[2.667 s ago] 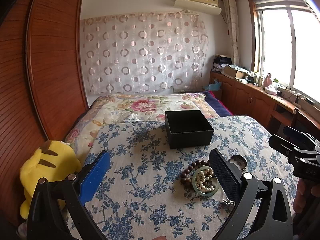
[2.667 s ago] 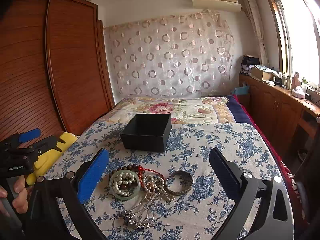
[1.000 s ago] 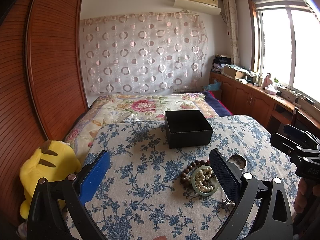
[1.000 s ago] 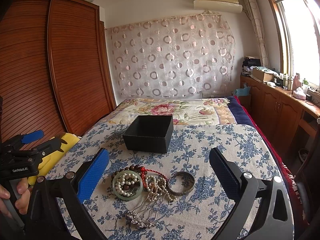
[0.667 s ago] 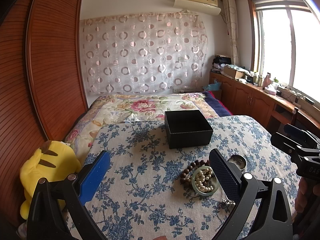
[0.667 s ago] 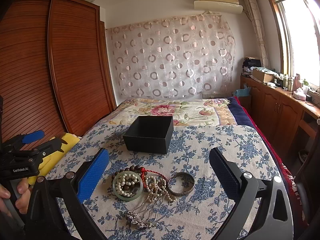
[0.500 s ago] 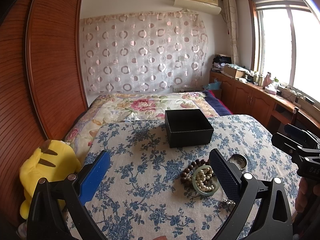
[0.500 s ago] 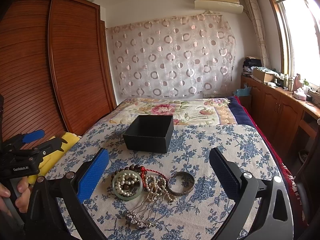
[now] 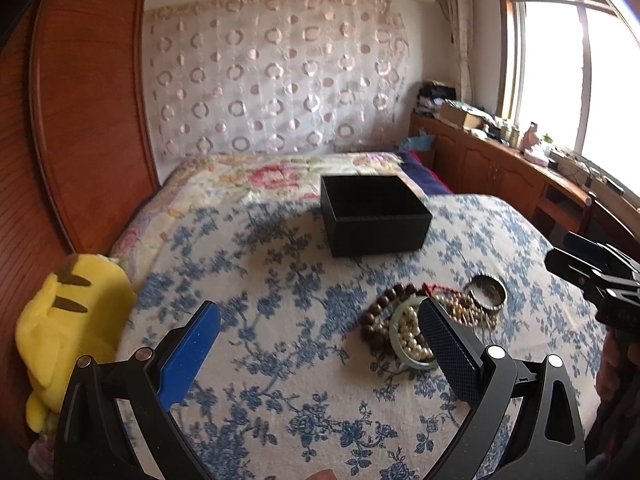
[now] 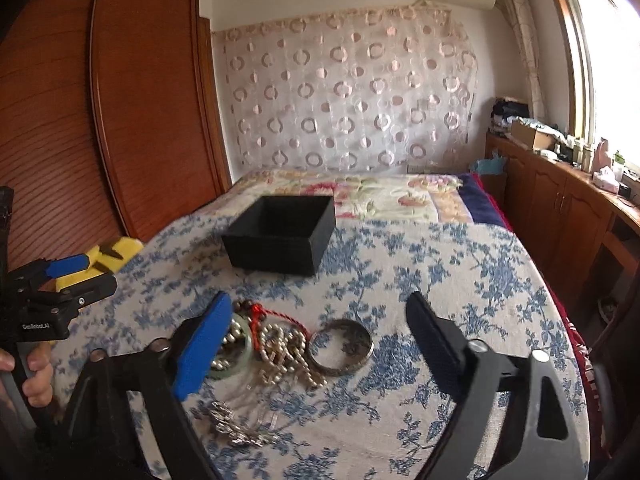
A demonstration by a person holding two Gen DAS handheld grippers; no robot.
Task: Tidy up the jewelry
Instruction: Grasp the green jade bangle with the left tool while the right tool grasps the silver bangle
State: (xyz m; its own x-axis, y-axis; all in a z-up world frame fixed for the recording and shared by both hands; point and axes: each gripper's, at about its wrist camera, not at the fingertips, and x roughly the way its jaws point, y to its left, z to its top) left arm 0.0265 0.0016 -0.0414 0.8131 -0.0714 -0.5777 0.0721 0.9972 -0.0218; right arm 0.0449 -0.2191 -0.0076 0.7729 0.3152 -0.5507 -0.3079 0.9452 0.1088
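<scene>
nothing is sorted yet: the black box [image 10: 280, 236] sits empty at the far side of the flowered cloth [image 10: 460, 280], and the jewelry pile [image 10: 276, 344] lies heaped near the front, well apart from it. the right gripper [image 10: 320, 344] hangs just over the pile, jaws spread, holding nothing. the left gripper [image 9: 320, 356] is spread and empty too, beside the heap. all the pieces remain to move.

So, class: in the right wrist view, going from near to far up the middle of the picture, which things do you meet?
Silver chain → metal bangle → black box → floral quilt → circle-patterned curtain.
</scene>
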